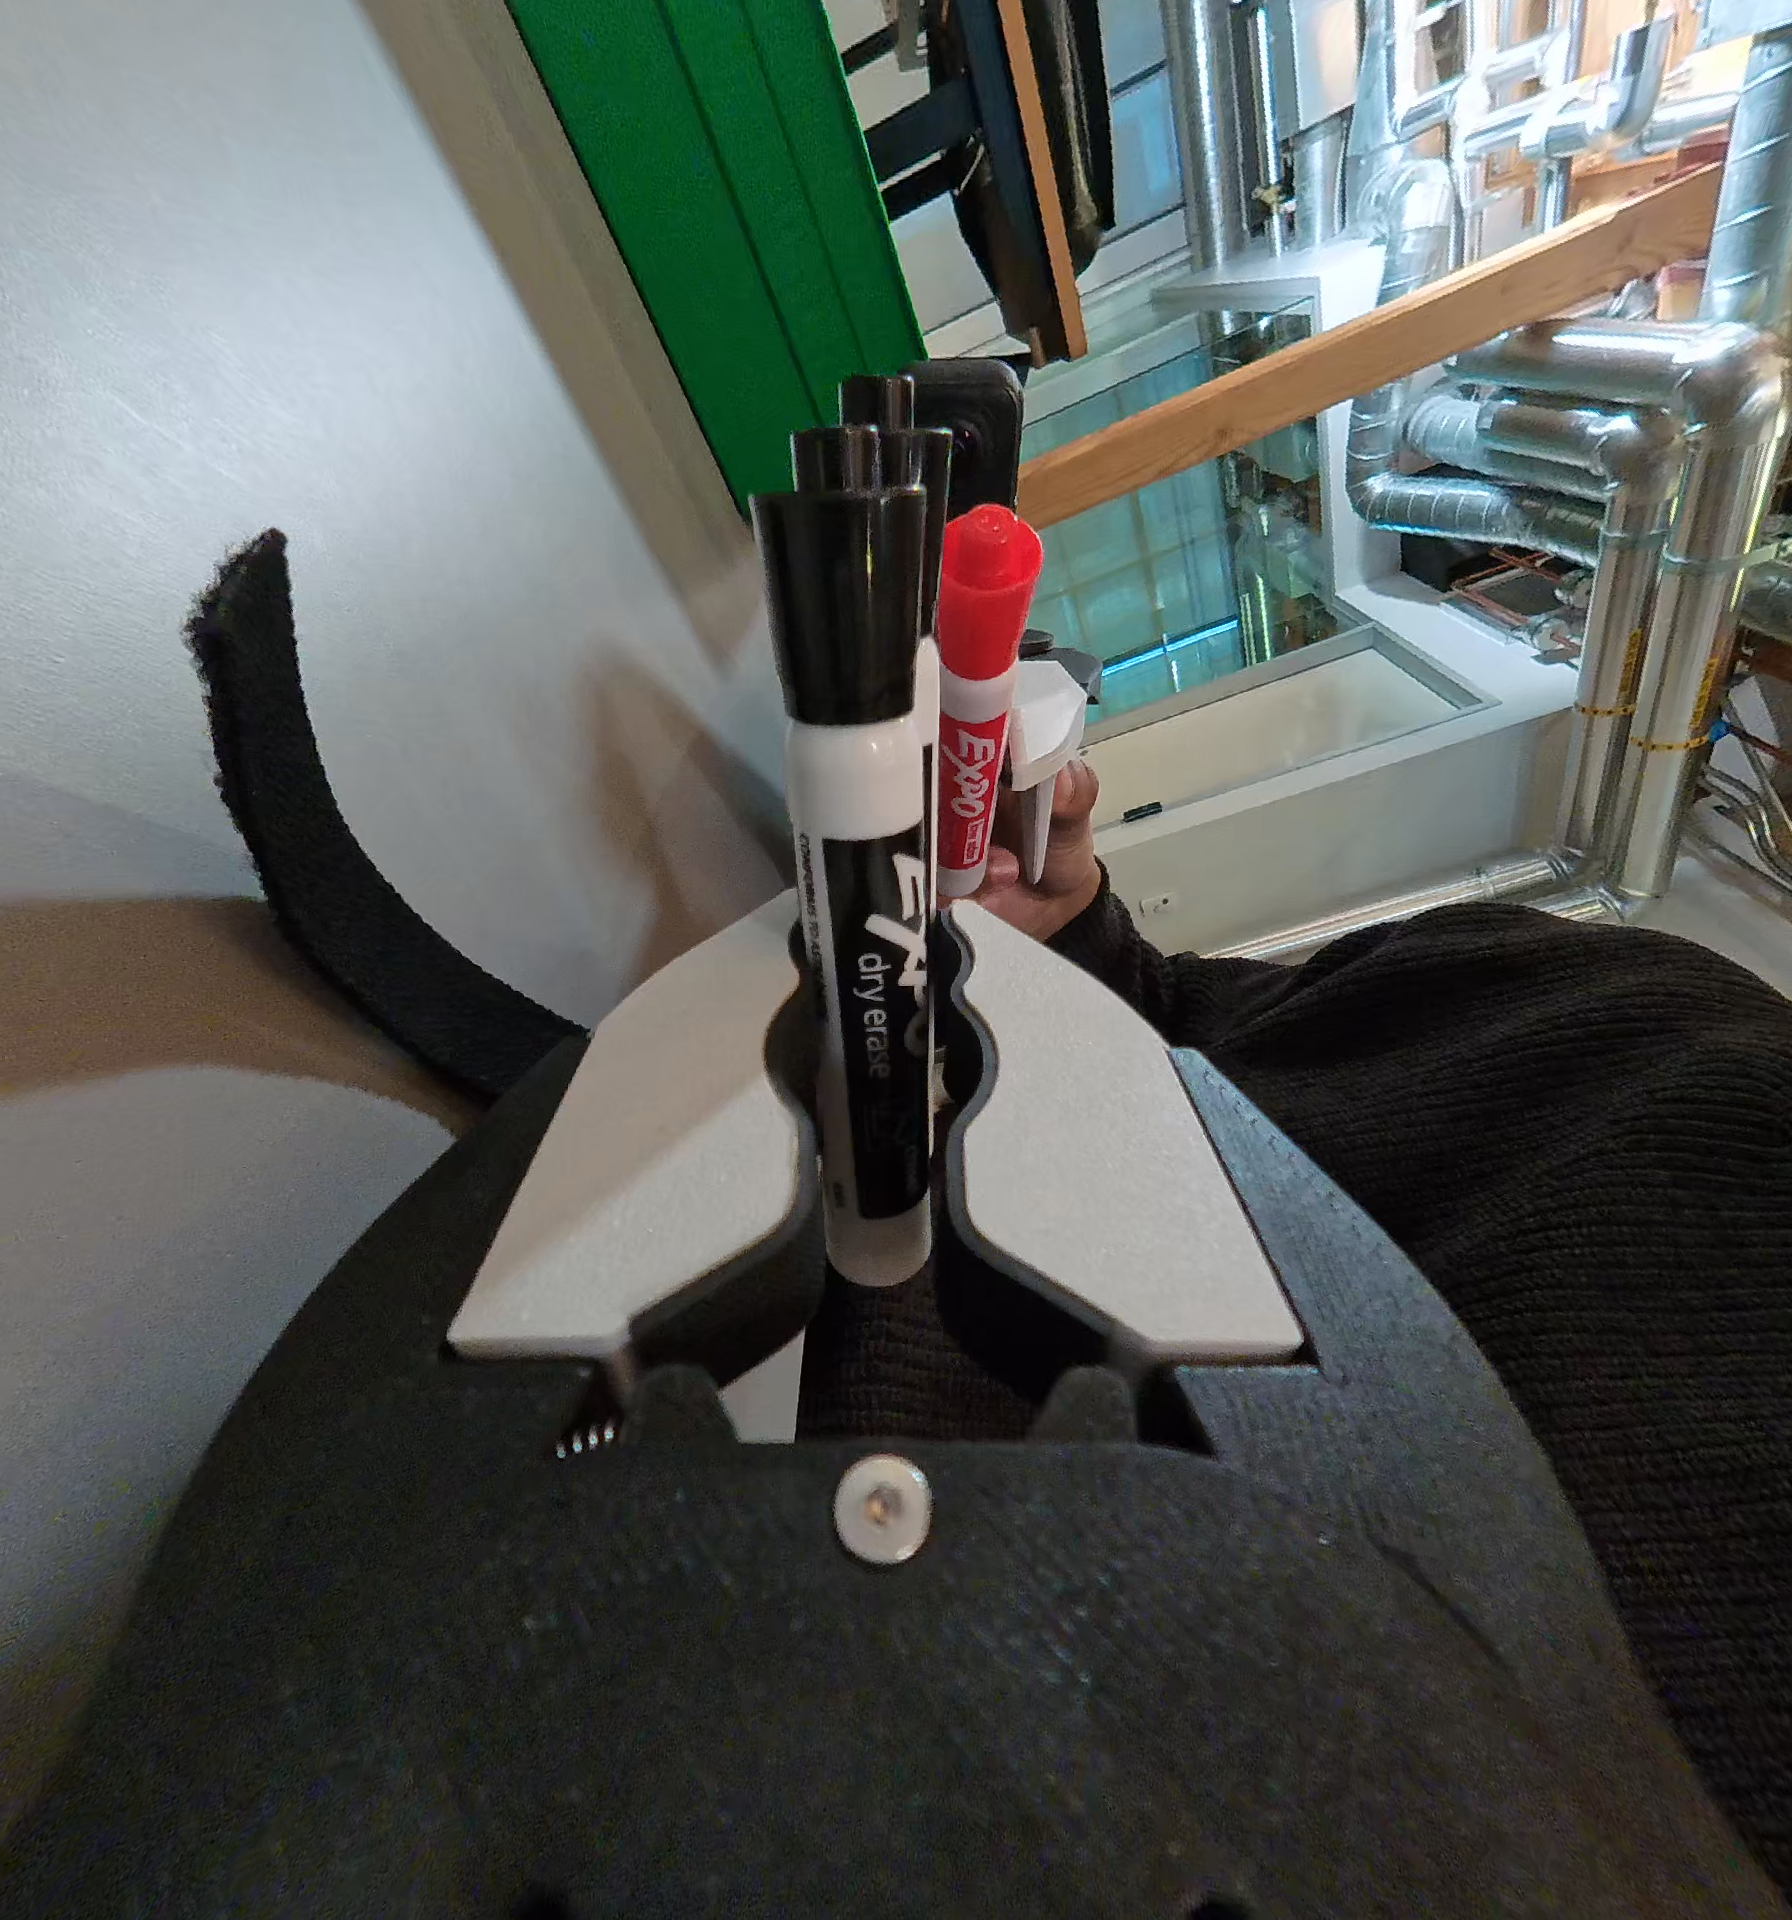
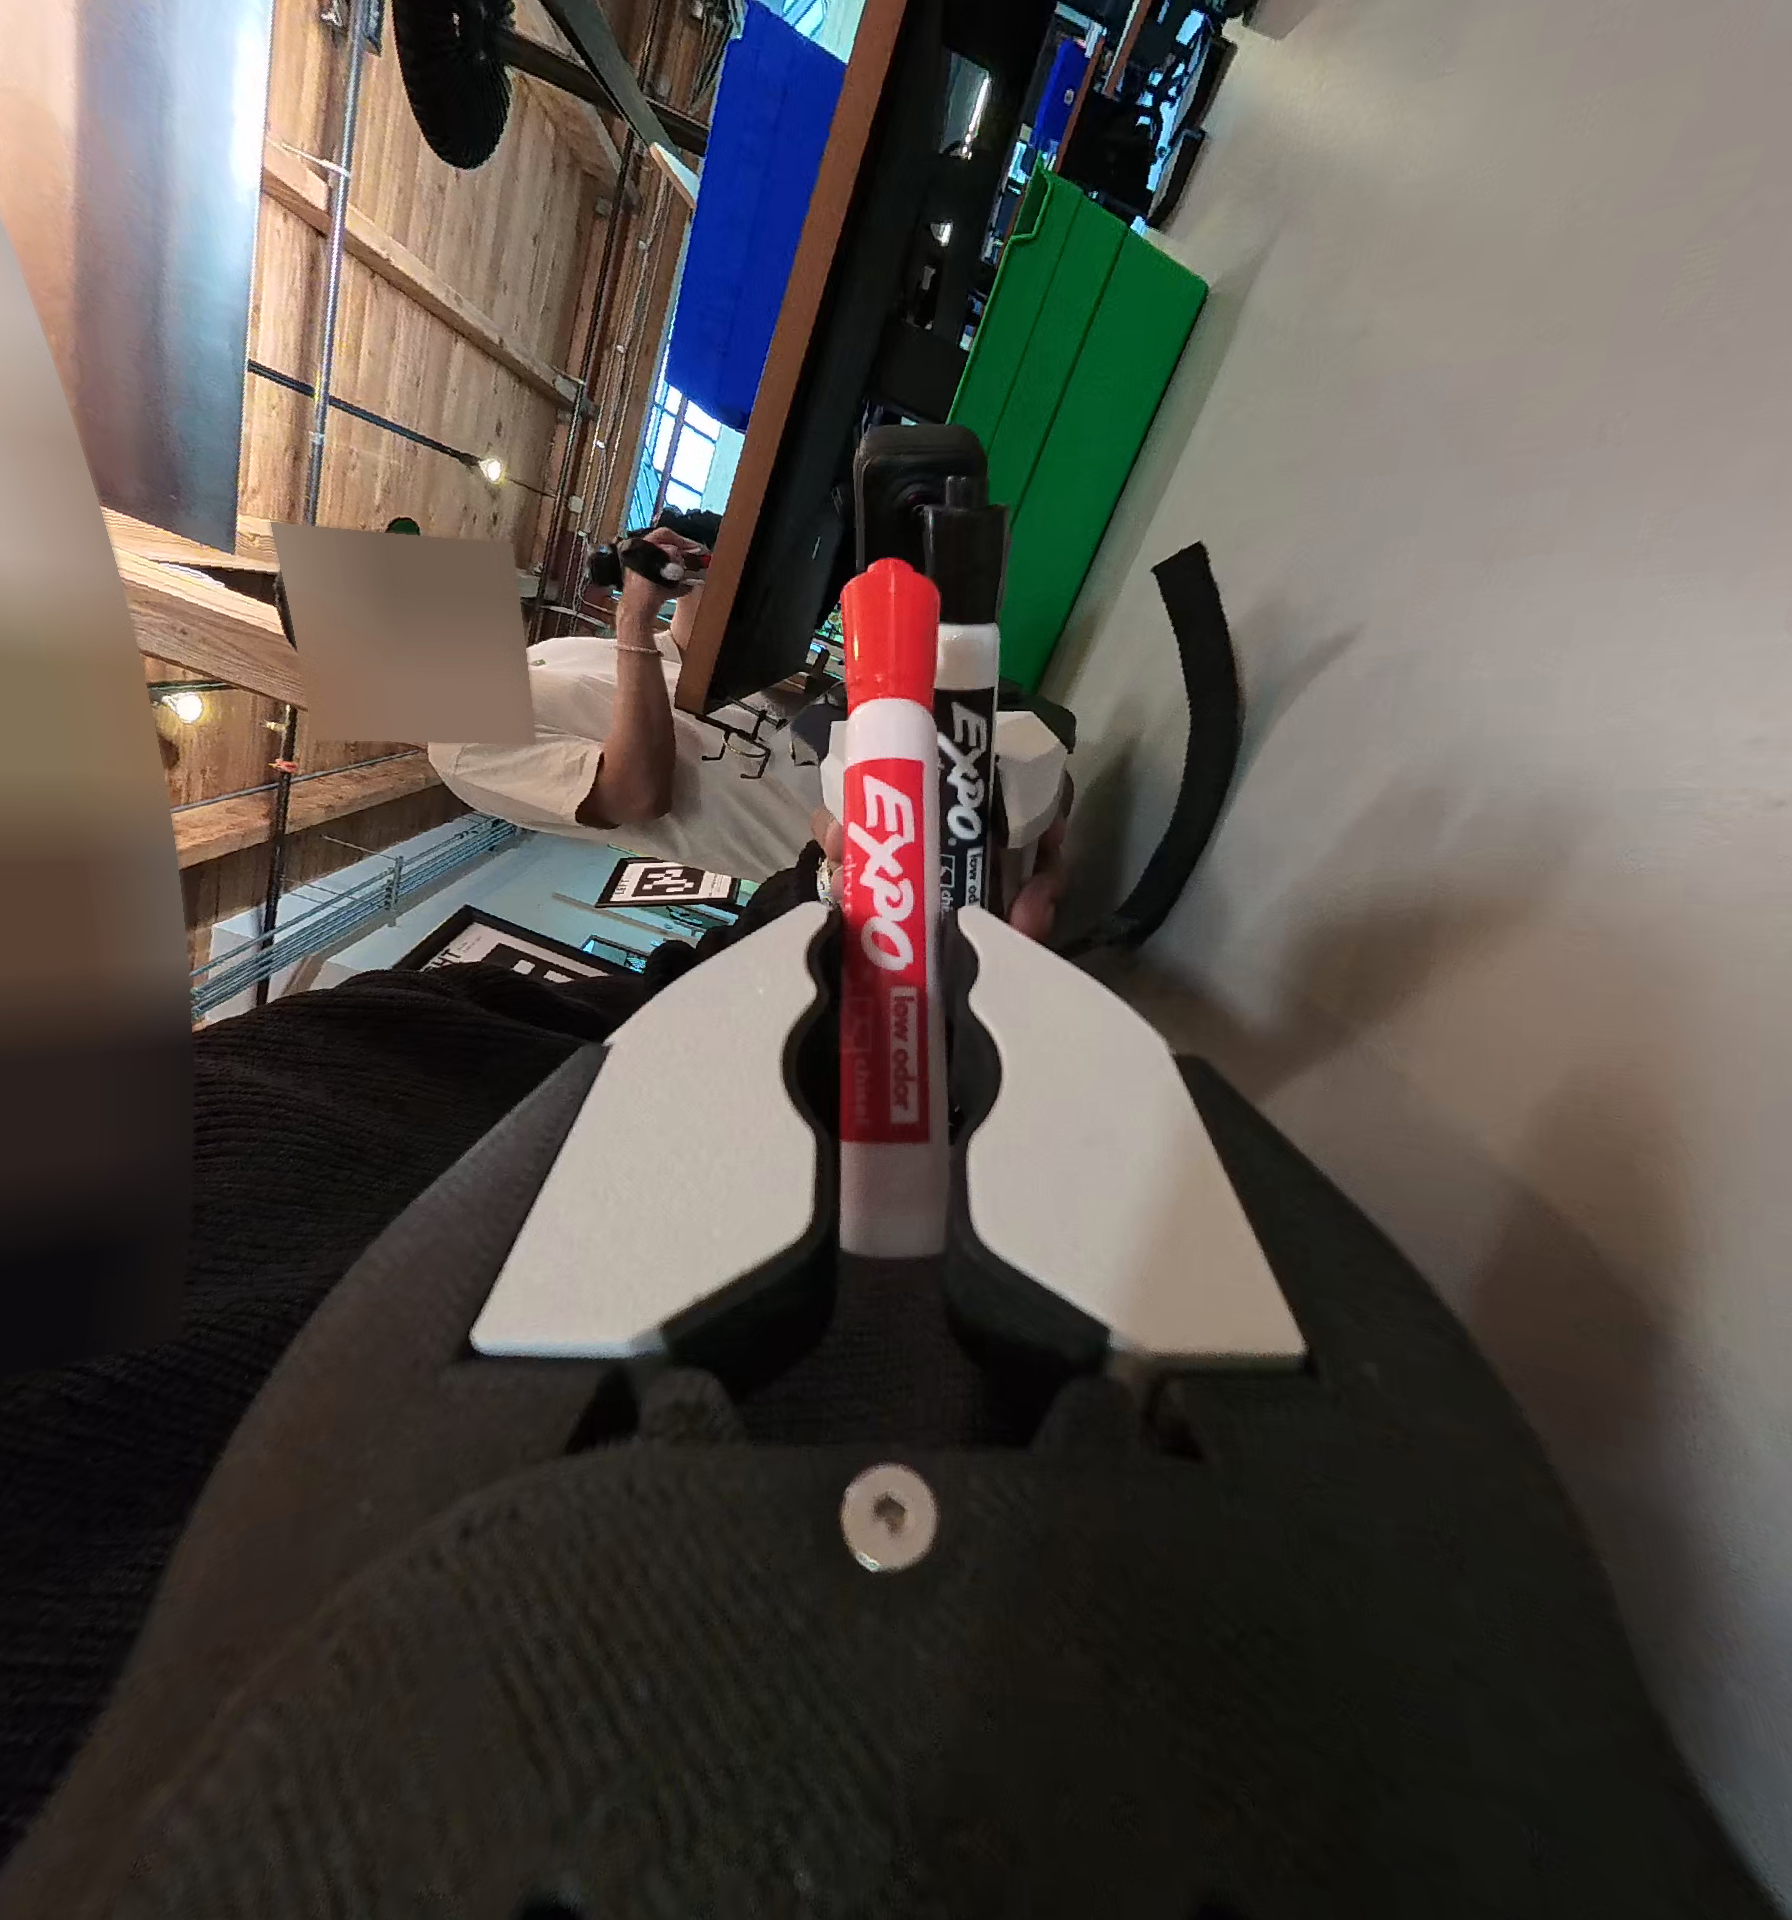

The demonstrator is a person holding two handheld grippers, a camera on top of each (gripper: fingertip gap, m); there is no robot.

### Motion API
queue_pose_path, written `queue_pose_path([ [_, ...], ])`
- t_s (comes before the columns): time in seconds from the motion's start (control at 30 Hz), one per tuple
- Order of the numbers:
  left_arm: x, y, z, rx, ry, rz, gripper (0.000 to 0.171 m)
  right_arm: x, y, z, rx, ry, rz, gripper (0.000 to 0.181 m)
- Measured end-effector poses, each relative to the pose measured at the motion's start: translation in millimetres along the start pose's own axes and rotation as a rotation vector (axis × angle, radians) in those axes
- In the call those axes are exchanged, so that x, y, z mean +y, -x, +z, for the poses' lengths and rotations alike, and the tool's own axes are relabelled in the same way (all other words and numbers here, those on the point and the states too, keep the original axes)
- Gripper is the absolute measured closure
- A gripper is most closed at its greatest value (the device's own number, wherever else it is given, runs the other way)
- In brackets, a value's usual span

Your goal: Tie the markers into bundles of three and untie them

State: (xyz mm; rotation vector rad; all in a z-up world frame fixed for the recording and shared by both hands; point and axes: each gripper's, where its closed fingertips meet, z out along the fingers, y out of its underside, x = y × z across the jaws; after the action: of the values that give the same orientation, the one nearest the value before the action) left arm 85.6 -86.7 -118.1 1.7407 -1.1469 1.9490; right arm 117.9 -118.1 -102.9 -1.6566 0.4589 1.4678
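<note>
gathering step: left gripper [image 1: 876,1039] clamps the black markers [image 1: 850,831], right gripper [image 2: 887,1039] clamps the red marker [image 2: 887,831]; next, press them together for the strap [image 1: 279,790]

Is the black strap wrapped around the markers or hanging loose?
Loose. The black strap curls free beside the black markers held in the left tongs; nothing binds them to the red marker.

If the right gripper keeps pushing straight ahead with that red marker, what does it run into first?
Most likely the black markers held by the left gripper: they sit just right of the red marker, which the right gripper clamps. Depth is unclear, so contact may already be close.
</note>
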Motion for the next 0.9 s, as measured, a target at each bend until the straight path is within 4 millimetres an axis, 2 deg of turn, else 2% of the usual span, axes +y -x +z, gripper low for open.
queue_pose_path([
  [0.3,-13,-4,-3,0.075,-0.097,-0.1,0.152,0,-1,3,0.008,0.001,0.0,0.163],
  [0.57,-16,-2,-4,0.073,-0.12,-0.118,0.152,0,-3,6,0.021,-0.005,-0.004,0.163],
  [0.9,-21,-8,1,0.108,-0.181,-0.118,0.152,-15,-7,28,-0.009,-0.136,0.062,0.163],
])
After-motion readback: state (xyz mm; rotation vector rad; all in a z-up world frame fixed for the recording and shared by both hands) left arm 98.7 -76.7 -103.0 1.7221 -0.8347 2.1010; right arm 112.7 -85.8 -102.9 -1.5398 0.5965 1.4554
